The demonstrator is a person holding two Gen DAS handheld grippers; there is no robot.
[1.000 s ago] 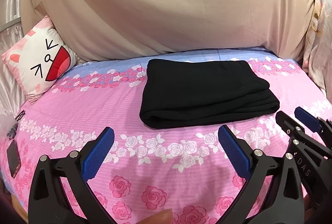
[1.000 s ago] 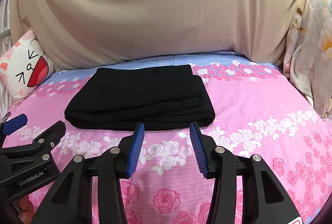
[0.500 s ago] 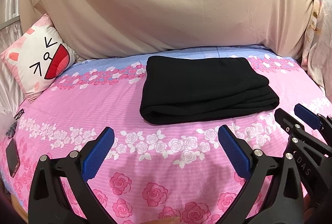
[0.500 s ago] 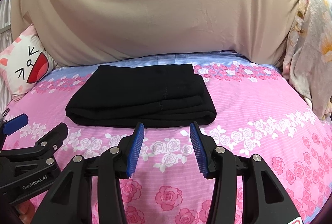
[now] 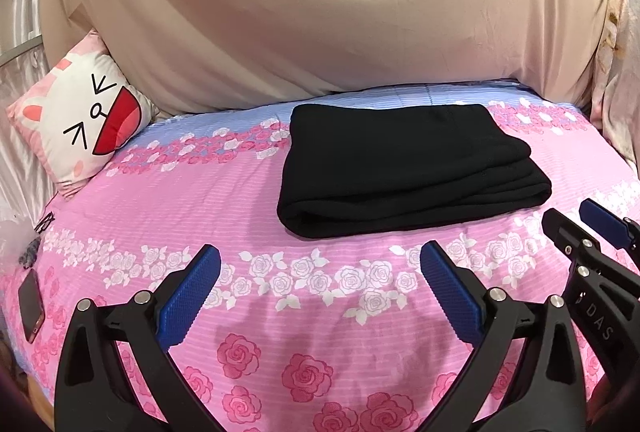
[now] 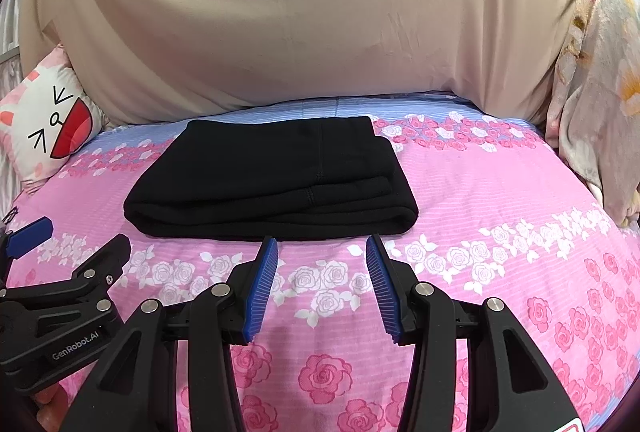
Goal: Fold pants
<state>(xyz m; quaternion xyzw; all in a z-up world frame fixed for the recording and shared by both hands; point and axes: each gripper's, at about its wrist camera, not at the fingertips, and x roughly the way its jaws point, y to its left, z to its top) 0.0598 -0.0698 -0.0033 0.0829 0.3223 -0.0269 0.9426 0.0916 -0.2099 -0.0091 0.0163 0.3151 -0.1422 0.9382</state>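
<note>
Left wrist view shows a bed covered with a pink sheet [image 5: 168,200] that carries bands of white and dark pink roses, and a pale blue striped band at the far edge. The black pants [image 5: 404,168] lie on this sheet a little right of the middle, toward the far side, folded into a flat rectangular pile of several layers with the rounded fold facing near. Behind the bed a large beige cloth [image 5: 320,12] hangs and fills the whole far side of the room. At the far left a white and pink cushion [image 5: 80,120] with a cartoon face leans against the cloth. A dark phone [image 5: 30,306] lies on the sheet at the near left edge, and some small dark items lie just beyond it; I cannot tell what they are. At the right edge a pale flowered fabric [image 6: 596,104] hangs down.

The left gripper [image 5: 320,292] is released, its blue pads wide apart above the sheet, nothing between them, near the pants but apart from them. The right gripper [image 6: 320,288] is also released, its jaws standing partly apart and empty, just in front of the near edge of the pants and not touching it. Each gripper is seen at the side in the other's view.
</note>
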